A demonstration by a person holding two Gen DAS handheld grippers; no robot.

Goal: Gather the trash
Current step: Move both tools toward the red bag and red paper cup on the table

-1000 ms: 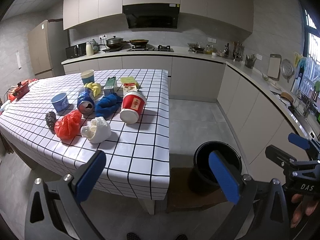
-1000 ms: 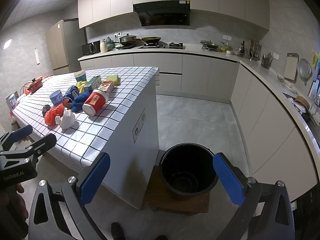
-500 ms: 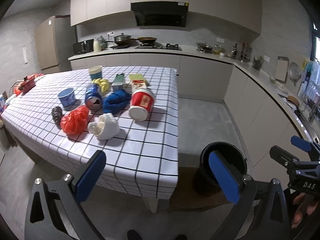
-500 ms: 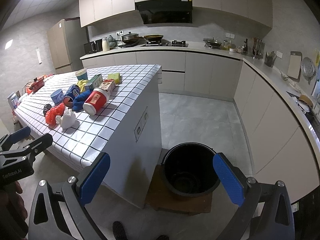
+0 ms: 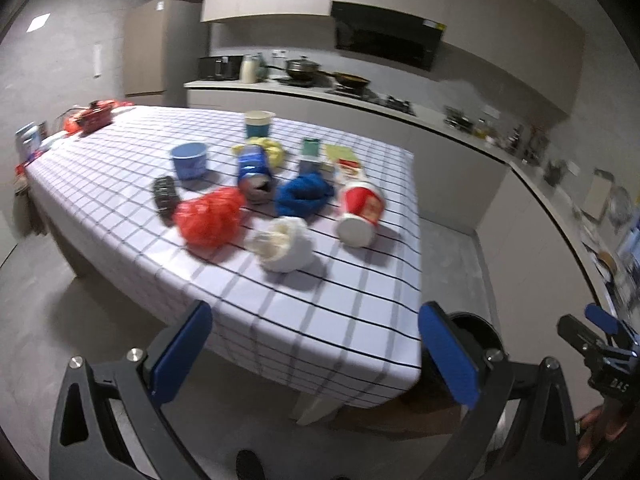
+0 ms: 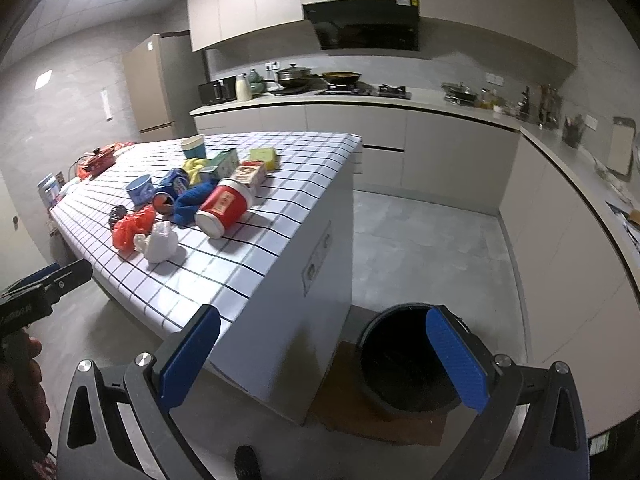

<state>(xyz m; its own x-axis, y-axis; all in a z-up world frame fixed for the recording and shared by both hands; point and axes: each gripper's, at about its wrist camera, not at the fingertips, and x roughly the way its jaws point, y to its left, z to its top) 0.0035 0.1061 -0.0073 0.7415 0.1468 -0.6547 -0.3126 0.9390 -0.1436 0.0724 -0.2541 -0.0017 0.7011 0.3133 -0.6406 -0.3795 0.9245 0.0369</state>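
Note:
Trash lies on the checked table [image 5: 328,300]: a white crumpled wad [image 5: 282,244], a red plastic bag [image 5: 210,218], a red noodle cup [image 5: 360,214] on its side, a blue cloth [image 5: 304,196], a blue can [image 5: 252,172], a blue bowl [image 5: 189,160]. A black bin [image 6: 404,364] stands on the floor right of the table. My left gripper [image 5: 316,356] is open and empty, in front of the table's near edge. My right gripper [image 6: 324,356] is open and empty, above the floor between the table's corner and the bin.
A kitchen counter [image 6: 440,100] with a stove runs along the back and right walls. A fridge [image 6: 154,84] stands at the back left. A red item [image 5: 94,116] lies at the table's far left. The bin rests on a brown mat [image 6: 348,408].
The left gripper has swung left and closer to the table, so the trash looms larger. The right gripper has shifted slightly toward the table. Both stay open.

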